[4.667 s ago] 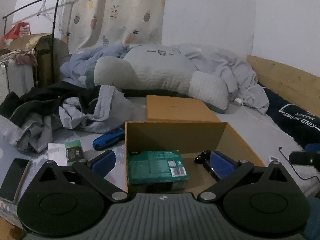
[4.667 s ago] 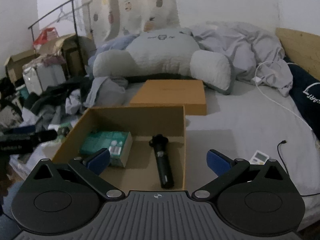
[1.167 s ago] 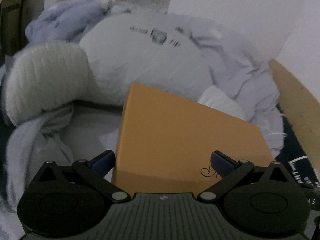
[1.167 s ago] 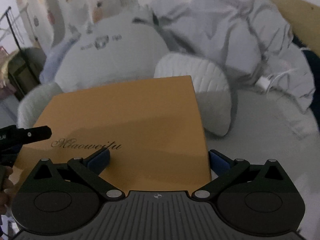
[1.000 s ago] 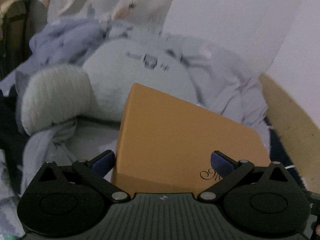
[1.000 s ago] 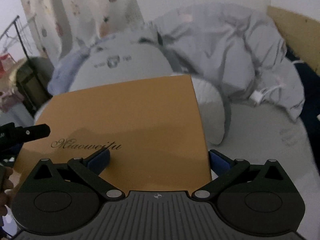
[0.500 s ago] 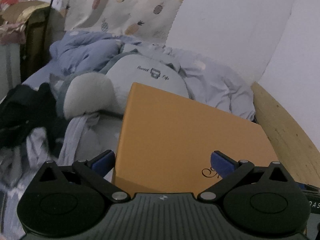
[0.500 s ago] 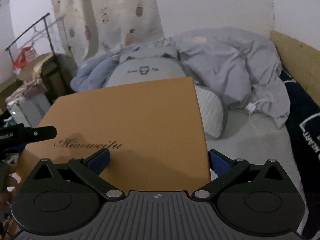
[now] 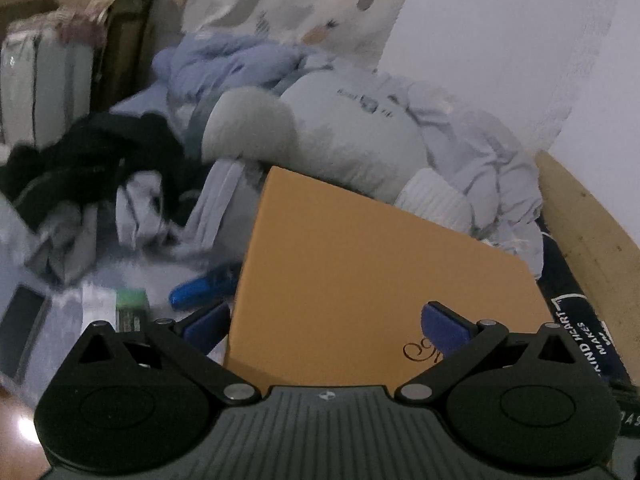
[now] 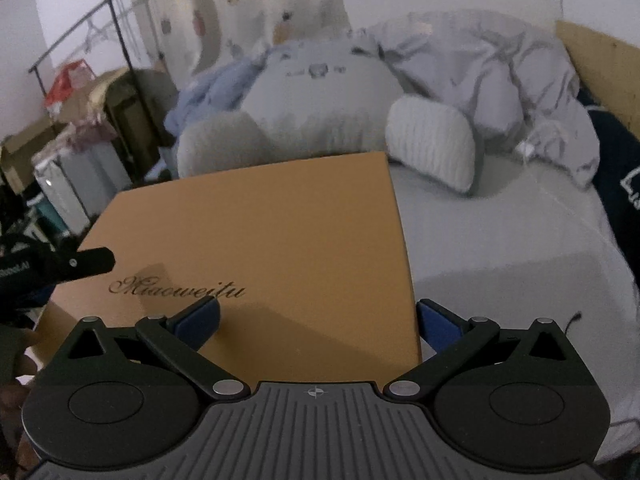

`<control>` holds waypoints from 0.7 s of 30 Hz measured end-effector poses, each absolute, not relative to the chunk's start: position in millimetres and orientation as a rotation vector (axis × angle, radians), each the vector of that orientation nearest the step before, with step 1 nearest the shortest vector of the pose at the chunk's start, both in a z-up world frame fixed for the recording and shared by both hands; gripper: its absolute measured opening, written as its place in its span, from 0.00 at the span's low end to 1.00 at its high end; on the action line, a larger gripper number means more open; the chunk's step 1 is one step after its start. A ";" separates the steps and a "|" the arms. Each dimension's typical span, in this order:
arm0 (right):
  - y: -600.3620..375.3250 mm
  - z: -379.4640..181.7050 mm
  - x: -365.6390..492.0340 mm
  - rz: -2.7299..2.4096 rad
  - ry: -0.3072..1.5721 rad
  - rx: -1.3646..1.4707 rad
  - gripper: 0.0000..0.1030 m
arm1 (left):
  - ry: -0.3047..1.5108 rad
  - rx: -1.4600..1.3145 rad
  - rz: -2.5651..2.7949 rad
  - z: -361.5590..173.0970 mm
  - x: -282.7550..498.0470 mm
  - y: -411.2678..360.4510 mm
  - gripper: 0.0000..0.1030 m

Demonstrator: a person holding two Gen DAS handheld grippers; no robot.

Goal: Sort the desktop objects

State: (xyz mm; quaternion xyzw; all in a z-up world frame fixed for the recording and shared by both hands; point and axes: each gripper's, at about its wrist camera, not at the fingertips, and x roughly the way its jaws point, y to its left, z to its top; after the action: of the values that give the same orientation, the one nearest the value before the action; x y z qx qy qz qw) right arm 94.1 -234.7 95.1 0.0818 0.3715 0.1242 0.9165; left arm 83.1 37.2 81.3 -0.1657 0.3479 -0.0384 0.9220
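Observation:
An orange box lid [image 9: 372,280] with gold script lettering fills the middle of both views [image 10: 260,248]. My left gripper [image 9: 326,322] has its blue pads on either side of the lid's left corner, one pad on top and one beside the edge. My right gripper [image 10: 318,318] straddles the lid's right corner the same way. Both hold the lid lifted and level above the bed. The open box with its contents is hidden below the lid. The left gripper's finger [image 10: 84,262] shows at the left edge of the right wrist view.
A blue-handled tool [image 9: 202,286], a green packet [image 9: 130,308] and a phone [image 9: 18,330] lie on the bed to the left. A big grey plush pillow [image 10: 320,120], crumpled bedding and clothes lie behind. A wooden headboard [image 9: 588,236] is at right.
Both grippers have carried the lid back toward me and lower; the pillow now sits farther away and the small items on the left of the bed have come into view.

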 end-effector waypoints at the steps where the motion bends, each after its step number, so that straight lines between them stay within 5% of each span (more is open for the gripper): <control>1: -232.3 87.3 93.0 0.256 0.776 0.168 1.00 | 0.719 -0.331 -0.077 73.8 82.4 38.1 1.00; 12: -219.7 -1.7 103.6 0.246 0.892 0.139 1.00 | 0.763 -0.283 -0.077 -17.9 85.2 36.5 1.00; 21: -210.8 -27.7 115.7 0.245 0.934 0.116 1.00 | 0.795 -0.302 -0.089 -36.4 94.7 44.4 1.00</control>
State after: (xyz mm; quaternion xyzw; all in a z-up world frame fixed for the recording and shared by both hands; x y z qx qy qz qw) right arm 115.7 -210.8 -27.7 0.0557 0.4487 0.1175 0.8842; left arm 94.7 44.4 -36.4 -0.1465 0.3855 -0.0433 0.9100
